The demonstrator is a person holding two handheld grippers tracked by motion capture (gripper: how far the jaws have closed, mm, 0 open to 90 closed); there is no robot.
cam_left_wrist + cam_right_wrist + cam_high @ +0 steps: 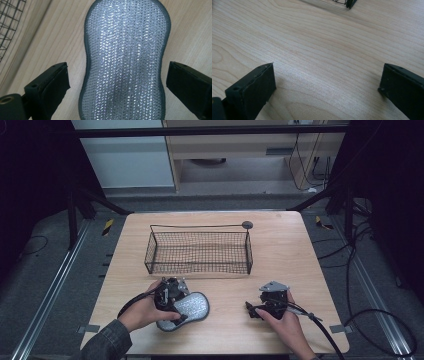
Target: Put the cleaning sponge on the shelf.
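The left gripper (117, 82) hangs over the silver scrubber (125, 60), fingers spread either side. The right gripper (327, 87), fingers spread, hovers over bare bench (324, 45).

Right gripper (327, 90) over bare wooden counter (317, 45); black jaws wide apart at seven and four o'clock; wire basket (347, 2) corner at twelve o'clock

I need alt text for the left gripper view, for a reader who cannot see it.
A silver mesh scrubbing pad with a grey edge lies flat on the wooden table, between the open black jaws of the left gripper. A corner of a black wire basket shows at upper left.
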